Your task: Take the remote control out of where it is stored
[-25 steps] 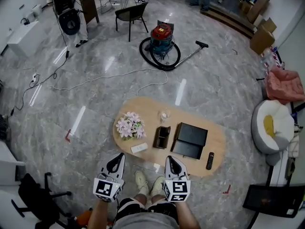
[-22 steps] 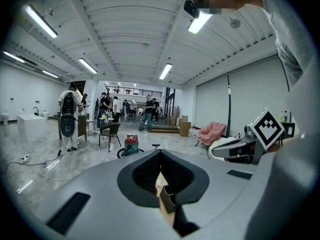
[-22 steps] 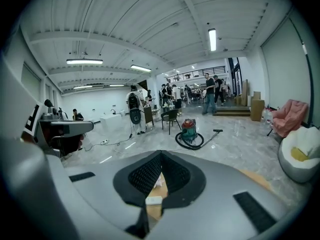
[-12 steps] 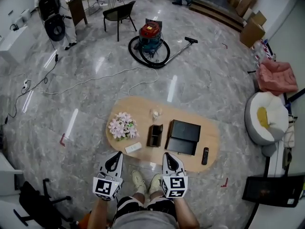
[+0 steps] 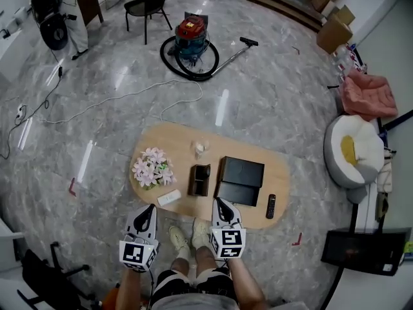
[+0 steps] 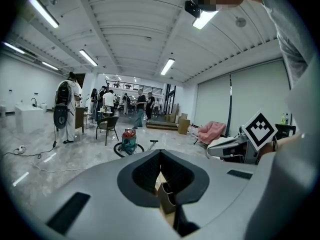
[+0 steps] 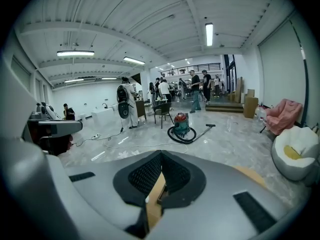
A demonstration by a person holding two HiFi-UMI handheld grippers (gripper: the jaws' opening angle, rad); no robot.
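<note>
The left gripper (image 5: 148, 210) and the right gripper (image 5: 220, 203) were held over the near edge of the wooden table (image 5: 174, 144), each with its jaws closed together on nothing. The black remote control (image 5: 271, 206) was seen lying flat near the table's right end (just beside the black box (image 5: 240, 180)).

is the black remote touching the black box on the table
Apart. The head view shows a strip of bare table between the black remote and the black box.
</note>
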